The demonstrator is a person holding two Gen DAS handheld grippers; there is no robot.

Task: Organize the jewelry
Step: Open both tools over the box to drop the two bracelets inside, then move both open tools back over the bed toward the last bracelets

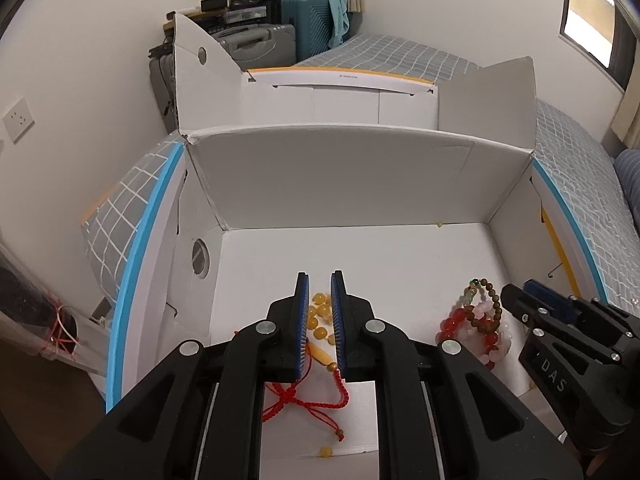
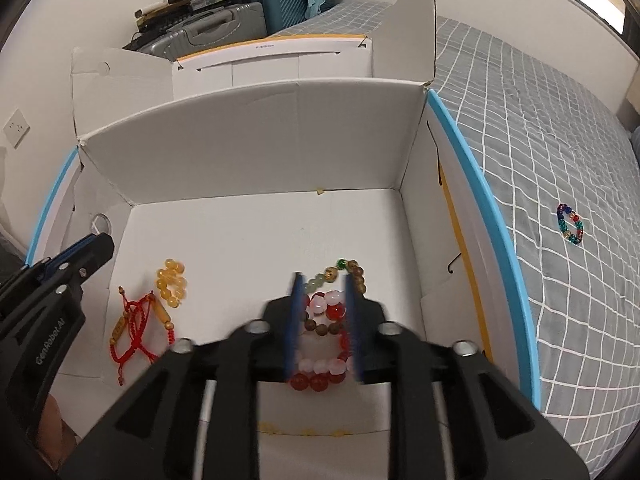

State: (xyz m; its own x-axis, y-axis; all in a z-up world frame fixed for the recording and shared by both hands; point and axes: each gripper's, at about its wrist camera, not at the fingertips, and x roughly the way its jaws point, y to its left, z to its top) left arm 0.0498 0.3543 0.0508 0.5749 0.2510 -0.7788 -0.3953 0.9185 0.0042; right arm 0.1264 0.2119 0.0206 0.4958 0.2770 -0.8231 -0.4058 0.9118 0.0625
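An open white cardboard box (image 1: pixel 340 176) (image 2: pixel 256 140) lies on the bed. Inside lie an amber bead bracelet (image 1: pixel 320 310) (image 2: pixel 172 282), red cord bracelets (image 1: pixel 304 400) (image 2: pixel 136 326), and a pile of red, pink and brown bead bracelets (image 1: pixel 476 326) (image 2: pixel 326 306). My left gripper (image 1: pixel 320 276) (image 2: pixel 96 242) hovers over the amber and red cord bracelets, jaws a little apart, empty. My right gripper (image 2: pixel 322 276) (image 1: pixel 520 290) is open above the bead pile, fingers either side of it. A multicoloured bead bracelet (image 2: pixel 570 224) lies on the bedspread right of the box.
The box's flaps stand up at the back and sides (image 2: pixel 412 20). A second white box (image 1: pixel 340 92) stands behind it. The grey checked bedspread (image 2: pixel 540 140) spreads to the right. Suitcases (image 1: pixel 304 20) and clutter are stacked in the far corner.
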